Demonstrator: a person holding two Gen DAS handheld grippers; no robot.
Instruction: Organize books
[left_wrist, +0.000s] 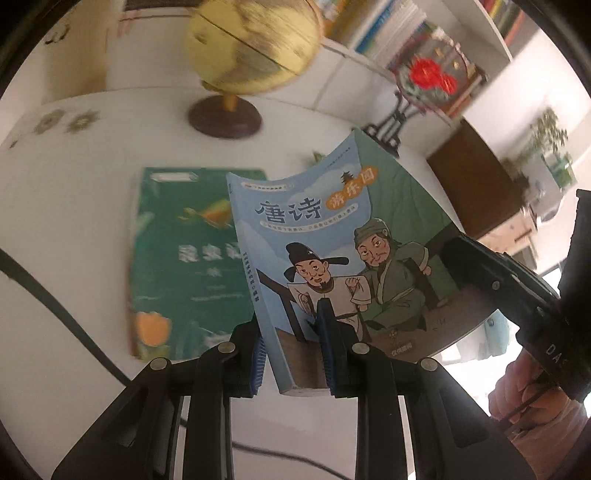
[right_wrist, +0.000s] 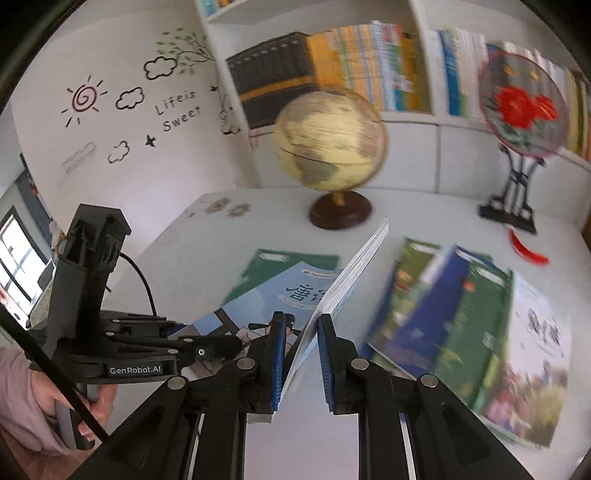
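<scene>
Blue book (left_wrist: 325, 266) clamped by both jaws, white shelves (right_wrist: 402, 116) packed with books

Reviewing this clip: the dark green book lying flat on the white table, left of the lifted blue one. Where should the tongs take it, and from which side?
The green book lies flat on the table, so no face can be pinched from above. I would take its near bottom edge, coming in low from the front with one finger slid under the cover. Both tongs are currently clamped on the blue book.
</scene>
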